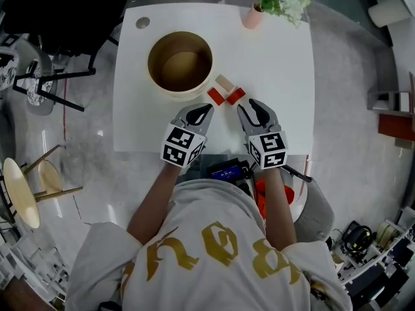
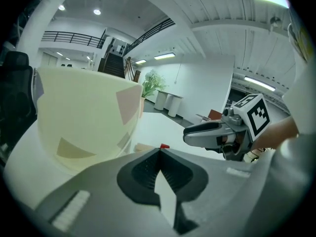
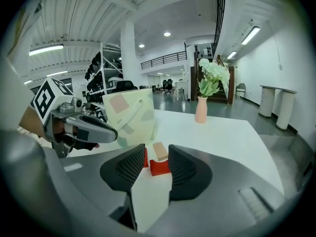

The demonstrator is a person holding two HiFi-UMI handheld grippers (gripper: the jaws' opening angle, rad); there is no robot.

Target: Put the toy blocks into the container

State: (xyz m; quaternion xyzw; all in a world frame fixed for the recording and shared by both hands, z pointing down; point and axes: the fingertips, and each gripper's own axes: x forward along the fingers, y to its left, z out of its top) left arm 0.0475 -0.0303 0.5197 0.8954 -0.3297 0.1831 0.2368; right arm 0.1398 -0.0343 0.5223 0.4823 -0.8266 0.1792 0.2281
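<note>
A round cream container (image 1: 180, 63) stands on the white table (image 1: 279, 57). To its right lie a beige block (image 1: 225, 83) and two red blocks (image 1: 216, 96) (image 1: 236, 95). My left gripper (image 1: 205, 111) is shut and empty, its tip just short of the nearer red block. My right gripper (image 1: 248, 106) is open, pointing at the other red block. In the right gripper view that red block (image 3: 159, 167) lies just beyond the spread jaws of the right gripper (image 3: 157, 161), with the beige block (image 3: 159, 151) behind it. The left gripper view shows the container (image 2: 84, 125) close by.
A pink vase of flowers (image 1: 254, 15) stands at the table's far edge, and a round hole (image 1: 142, 23) is in the far left corner. A black chair (image 1: 65, 11) and a wooden stool (image 1: 23, 190) stand left of the table. A dark device (image 1: 225, 172) sits at the near edge.
</note>
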